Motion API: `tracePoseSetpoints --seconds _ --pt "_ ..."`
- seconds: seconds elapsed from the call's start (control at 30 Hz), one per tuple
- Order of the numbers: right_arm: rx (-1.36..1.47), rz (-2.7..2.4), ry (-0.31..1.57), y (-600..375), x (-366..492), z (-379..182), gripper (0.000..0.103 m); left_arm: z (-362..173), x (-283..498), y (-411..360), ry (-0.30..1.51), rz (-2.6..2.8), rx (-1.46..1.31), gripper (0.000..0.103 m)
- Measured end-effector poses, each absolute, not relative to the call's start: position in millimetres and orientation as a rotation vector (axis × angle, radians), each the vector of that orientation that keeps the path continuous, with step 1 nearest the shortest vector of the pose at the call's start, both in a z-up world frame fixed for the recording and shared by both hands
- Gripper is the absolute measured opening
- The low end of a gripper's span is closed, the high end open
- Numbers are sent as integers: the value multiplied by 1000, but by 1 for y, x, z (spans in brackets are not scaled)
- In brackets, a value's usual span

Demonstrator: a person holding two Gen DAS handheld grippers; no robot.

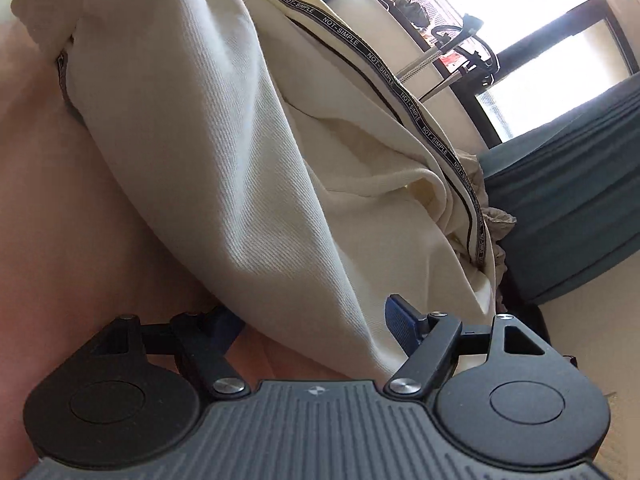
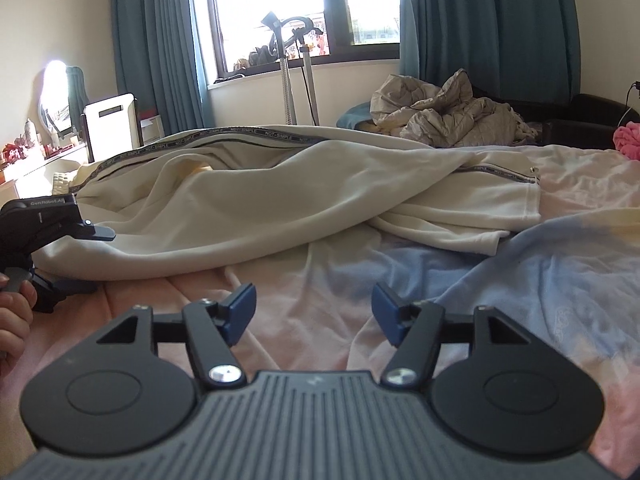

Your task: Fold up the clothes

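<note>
Cream trousers [image 2: 248,200] with a dark "NOT-SIMPLE" side stripe lie spread across the bed. In the left wrist view the trousers [image 1: 224,152] fill the frame and run between the wide-apart blue fingers [image 1: 400,322] of my left gripper [image 1: 312,320]; the jaws stand open around the cloth edge. The left gripper also shows in the right wrist view [image 2: 64,256] at the trousers' left end, one finger above the fabric and one below. My right gripper [image 2: 314,314] is open and empty, over the bedsheet just in front of the trousers.
The bed has a pink and blue sheet [image 2: 520,280]. A crumpled grey duvet [image 2: 448,116] lies at the far side. A pink item [image 2: 628,136] sits far right. A stand [image 2: 296,76], window, teal curtains [image 2: 480,32] and a white appliance [image 2: 110,124] are behind.
</note>
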State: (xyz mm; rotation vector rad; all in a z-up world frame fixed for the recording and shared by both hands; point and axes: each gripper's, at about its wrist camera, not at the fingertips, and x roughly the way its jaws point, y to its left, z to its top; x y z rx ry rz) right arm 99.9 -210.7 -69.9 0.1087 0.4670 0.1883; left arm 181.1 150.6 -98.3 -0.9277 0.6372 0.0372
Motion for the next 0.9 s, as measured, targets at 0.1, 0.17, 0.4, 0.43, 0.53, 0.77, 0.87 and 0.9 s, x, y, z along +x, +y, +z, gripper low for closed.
tracePoseSetpoints --seconds 0.1,0.17,0.4,0.43,0.53,0.77,0.87,0.9 --pt "128 187 460 -214 101 -68 65 -103 190 154 640 45 -965 63" --pt "130 181 452 -215 101 -68 65 -105 193 156 637 60 -963 50" --pt "169 182 441 -224 103 -66 65 -91 177 160 582 91 -988 19" --pt "173 183 440 -225 104 -65 65 -85 171 160 566 87 -991 18" --pt "190 183 436 -229 105 -64 65 -65 153 164 521 78 -1000 18" --pt "249 186 433 -239 105 -59 65 -44 111 190 544 109 -978 17" --pt "289 185 440 -246 105 -58 65 -41 105 195 588 124 -959 17" --pt "307 182 442 -249 106 -58 65 -41 104 197 605 126 -947 17"
